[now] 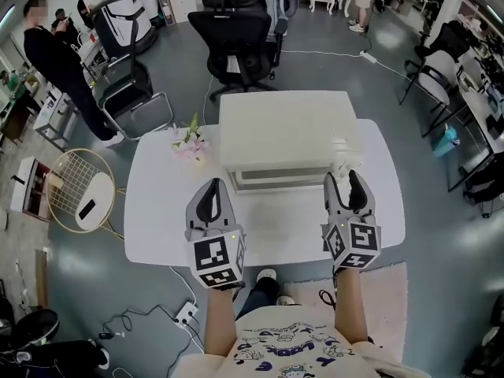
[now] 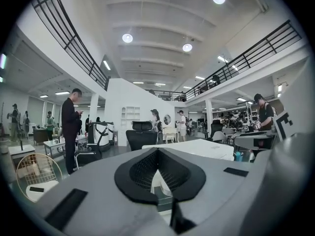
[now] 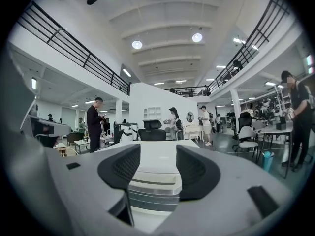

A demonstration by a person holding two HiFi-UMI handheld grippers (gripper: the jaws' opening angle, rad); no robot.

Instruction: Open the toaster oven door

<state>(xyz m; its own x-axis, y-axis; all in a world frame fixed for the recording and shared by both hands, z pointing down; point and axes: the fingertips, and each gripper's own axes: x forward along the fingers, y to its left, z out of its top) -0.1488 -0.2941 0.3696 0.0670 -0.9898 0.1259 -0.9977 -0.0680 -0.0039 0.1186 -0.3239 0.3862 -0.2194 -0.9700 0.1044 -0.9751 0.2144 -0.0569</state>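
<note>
The white toaster oven (image 1: 283, 128) stands at the back middle of the white table (image 1: 157, 211), its door (image 1: 277, 179) facing me and closed. My left gripper (image 1: 211, 189) hovers over the table just in front of the oven's left corner; its fingertips meet, with nothing between them. My right gripper (image 1: 343, 181) is near the oven's front right corner, fingers apart and holding nothing. In the right gripper view the oven (image 3: 156, 181) fills the gap between the open pads (image 3: 123, 167). A sliver of the oven (image 2: 158, 187) shows below the closed tips in the left gripper view.
A small bunch of pink flowers (image 1: 189, 142) lies left of the oven. A small clear object (image 1: 344, 152) stands at the oven's right. A black office chair (image 1: 236, 46) is behind the table, a person (image 1: 59, 61) stands far left, and a round wire stand (image 1: 79, 191) sits left.
</note>
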